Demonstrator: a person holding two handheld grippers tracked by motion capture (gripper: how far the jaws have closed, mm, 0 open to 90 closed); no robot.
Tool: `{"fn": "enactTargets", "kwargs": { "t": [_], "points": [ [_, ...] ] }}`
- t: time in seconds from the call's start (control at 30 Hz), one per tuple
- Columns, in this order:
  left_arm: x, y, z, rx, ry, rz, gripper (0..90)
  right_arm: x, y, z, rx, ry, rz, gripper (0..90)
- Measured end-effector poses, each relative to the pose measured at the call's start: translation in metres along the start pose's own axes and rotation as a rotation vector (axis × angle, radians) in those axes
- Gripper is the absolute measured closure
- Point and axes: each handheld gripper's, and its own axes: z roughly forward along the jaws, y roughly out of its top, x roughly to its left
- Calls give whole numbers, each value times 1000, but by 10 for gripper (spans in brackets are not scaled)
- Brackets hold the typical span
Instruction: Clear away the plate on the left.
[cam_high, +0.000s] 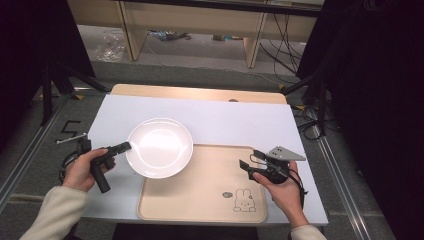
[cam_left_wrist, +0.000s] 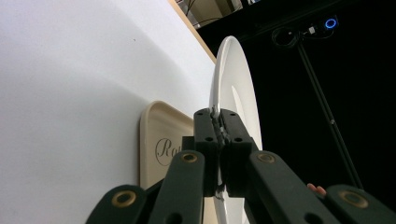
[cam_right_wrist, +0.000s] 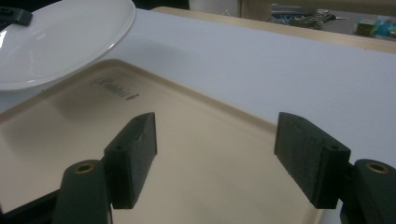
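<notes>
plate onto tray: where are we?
Done: the left gripper is shut on the rim of the white plate, lifted and tilted above the tray's corner. In hand: carrying it over the tray. Left: set it down flat and let go. The right gripper waits open over the tray, holding nothing.

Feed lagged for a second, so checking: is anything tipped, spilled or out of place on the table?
Nothing spilled or broken. The white plate is lifted and tilted, pinched at its rim by the left gripper, overhanging the beige tray's corner. The right gripper hangs open over the tray.
</notes>
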Motion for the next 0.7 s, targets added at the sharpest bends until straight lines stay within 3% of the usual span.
{"fn": "enactTargets", "kwargs": {
  "t": [0.03, 0.07, 0.17, 0.47, 0.53, 0.6, 0.7],
  "points": [
    [0, 0, 1, 0, -2, 2, 864, 2, 0, 0, 4, 3, 35, 307],
    [0, 0, 1, 4, -1, 2, 864, 3, -1, 1, -12, -3, 40, 307],
    [-2, -1, 2, 17, 15, 2, 864, 3, -1, 1, -13, 3, 37, 308],
    [-3, -3, 7, 25, 5, 4, 864, 3, -1, 1, -11, 0, 42, 307],
    [-3, -4, 9, 21, -15, 8, 864, 3, -1, 1, -11, 0, 42, 307],
    [-4, -4, 8, 40, 12, 2, 864, 2, 0, -1, 11, 0, 34, 307],
    [-4, -5, 10, 42, 8, 4, 864, 2, 0, -1, 10, 0, 33, 307]
  ]
}}
